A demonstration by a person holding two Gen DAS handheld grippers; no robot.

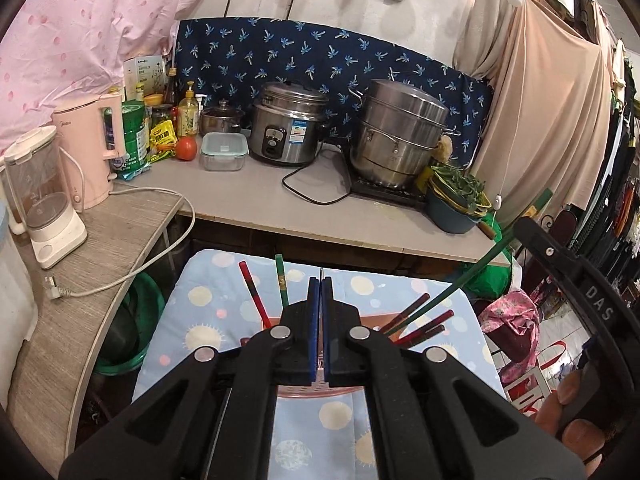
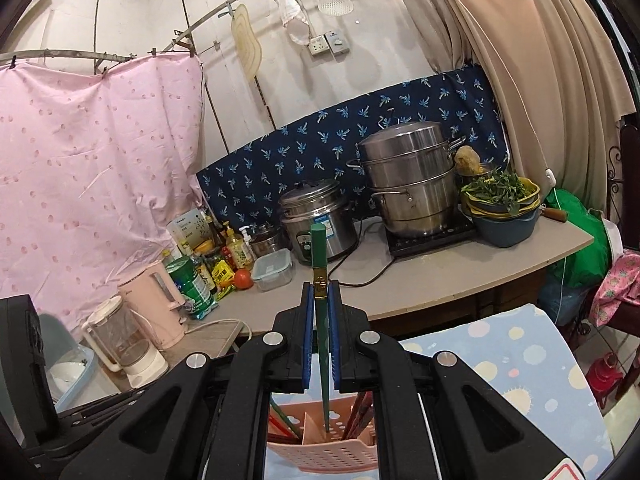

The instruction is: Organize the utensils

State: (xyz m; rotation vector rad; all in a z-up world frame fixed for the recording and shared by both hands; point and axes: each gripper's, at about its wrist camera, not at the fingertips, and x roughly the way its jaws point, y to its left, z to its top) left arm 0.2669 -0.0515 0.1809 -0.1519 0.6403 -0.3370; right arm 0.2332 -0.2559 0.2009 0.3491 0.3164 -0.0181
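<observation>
A pink perforated utensil holder [image 2: 320, 446] stands on a dotted blue cloth [image 2: 520, 364], with red and green chopsticks in its side compartments. My right gripper [image 2: 321, 292] is shut on a green chopstick [image 2: 320, 264], held upright with its lower tip in the holder's middle compartment. In the left wrist view that chopstick [image 1: 496, 252] slants up to the right, held by the right gripper's body [image 1: 576, 280]. My left gripper [image 1: 321, 284] is shut, nothing visible between its pads, just above the holder [image 1: 316, 392]. Red chopsticks [image 1: 254, 300] and a green one [image 1: 281, 280] stick up behind it.
Behind is a counter [image 1: 256, 200] with a rice cooker [image 1: 286, 128], a steamer pot [image 1: 398, 136], a bowl of greens [image 1: 456, 200], a lidded container [image 1: 223, 151], a tomato, bottles, a pink kettle [image 1: 86, 148] and a blender [image 1: 44, 196].
</observation>
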